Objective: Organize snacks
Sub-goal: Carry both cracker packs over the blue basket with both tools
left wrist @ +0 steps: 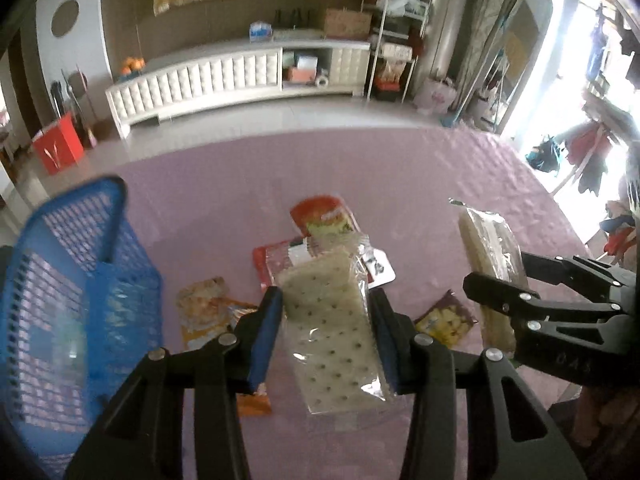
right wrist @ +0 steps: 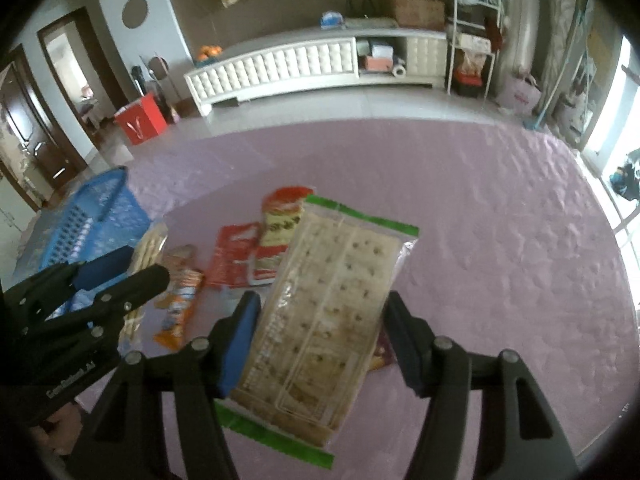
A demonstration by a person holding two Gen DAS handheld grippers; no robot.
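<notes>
Two light, brittle cracker packs in slippery film: the left gripper (left wrist: 326,332) is gripping the small cracker pack (left wrist: 332,336) by its long edges, the right gripper (right wrist: 320,340) is likewise clasping the large cracker pack (right wrist: 324,320).

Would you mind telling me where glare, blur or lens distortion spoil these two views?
Left wrist view: the bright doorway at the upper right is blown out, and the blue plastic lattice basket is soft and bowed by the fisheye. Right wrist view: window glare washes the right edge, the long white cabinet curves, and black vignetting fills the corners.
</notes>
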